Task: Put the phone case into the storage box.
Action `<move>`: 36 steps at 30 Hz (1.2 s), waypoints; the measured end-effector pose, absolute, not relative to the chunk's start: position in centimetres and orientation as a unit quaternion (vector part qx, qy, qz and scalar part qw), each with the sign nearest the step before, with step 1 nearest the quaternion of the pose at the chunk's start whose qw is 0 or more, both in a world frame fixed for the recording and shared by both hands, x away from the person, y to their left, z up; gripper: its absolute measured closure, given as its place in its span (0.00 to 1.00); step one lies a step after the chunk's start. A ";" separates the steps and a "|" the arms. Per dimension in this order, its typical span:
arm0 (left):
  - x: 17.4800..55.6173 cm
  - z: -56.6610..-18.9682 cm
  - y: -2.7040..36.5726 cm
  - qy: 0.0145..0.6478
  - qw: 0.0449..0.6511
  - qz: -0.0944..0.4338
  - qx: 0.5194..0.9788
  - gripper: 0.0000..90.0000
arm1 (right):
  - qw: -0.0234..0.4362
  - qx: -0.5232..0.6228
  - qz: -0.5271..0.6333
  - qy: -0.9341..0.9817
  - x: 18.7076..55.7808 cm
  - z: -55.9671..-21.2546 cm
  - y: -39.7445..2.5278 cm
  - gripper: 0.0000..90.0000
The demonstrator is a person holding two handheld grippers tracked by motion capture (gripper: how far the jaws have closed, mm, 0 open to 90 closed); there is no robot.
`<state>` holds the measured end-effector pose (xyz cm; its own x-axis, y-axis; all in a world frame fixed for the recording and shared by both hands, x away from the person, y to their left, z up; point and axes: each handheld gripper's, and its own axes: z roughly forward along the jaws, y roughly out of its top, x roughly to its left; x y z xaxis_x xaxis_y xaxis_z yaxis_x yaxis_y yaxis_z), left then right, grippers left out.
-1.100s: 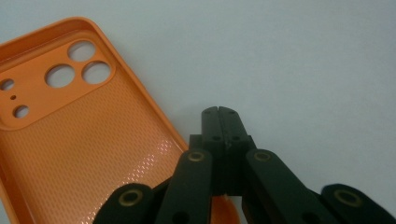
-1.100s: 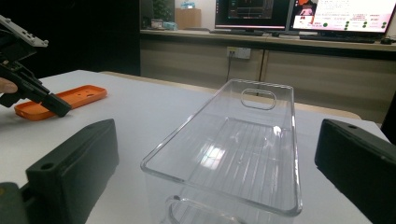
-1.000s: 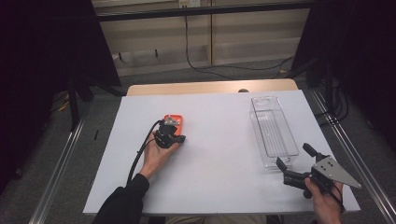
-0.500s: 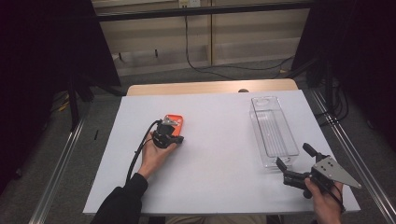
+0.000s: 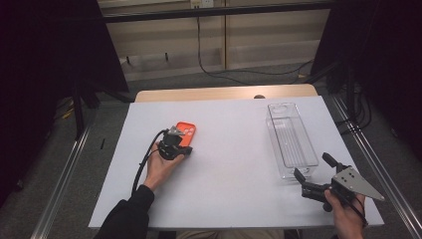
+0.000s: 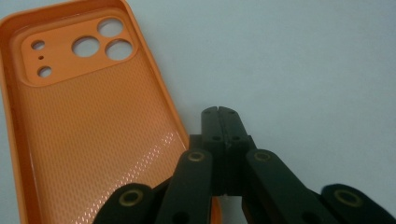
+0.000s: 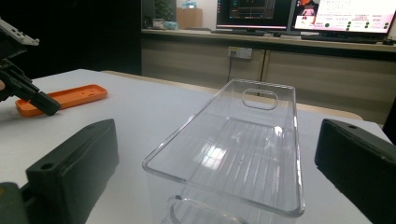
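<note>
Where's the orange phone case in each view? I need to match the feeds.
High view: orange phone case left of centre on the white table, at the left claw.
Left gripper view: fills the left side, inside up, beside the shut jaws.
Right gripper view: far left, flat on the table.
Shared landmark: the left claw beside the case.

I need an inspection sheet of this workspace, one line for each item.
Surface: white table, clean.
Job's things: orange phone case, inner side up; clear bin, empty.
Clutter: nothing seen.
Grippers: left gripper shut, at the case's right edge, gripping nothing; right gripper open, facing the bin's near end.
Cables: black cable trails from the left gripper.
Surroundings: monitors on a counter, floor cables.
</note>
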<state>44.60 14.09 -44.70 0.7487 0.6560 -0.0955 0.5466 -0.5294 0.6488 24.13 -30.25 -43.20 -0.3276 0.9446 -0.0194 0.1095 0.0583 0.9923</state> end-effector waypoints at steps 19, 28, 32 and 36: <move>43.8 -41.5 17.0 0.339 0.437 0.096 0.827 0.96 | 0.391 0.430 0.536 0.612 24.1 -43.2 -30.2 0.00; 43.9 -40.9 18.3 0.357 0.452 0.107 0.810 0.76 | 0.390 0.429 0.538 0.612 24.1 -43.2 -30.3 0.00; 44.0 -40.5 18.8 0.368 0.455 0.115 0.803 0.62 | 0.390 0.429 0.538 0.612 24.1 -43.2 -30.3 0.00; 44.0 -40.4 18.9 0.373 0.454 0.121 0.800 0.46 | 0.390 0.430 0.536 0.613 24.1 -43.2 -30.3 0.00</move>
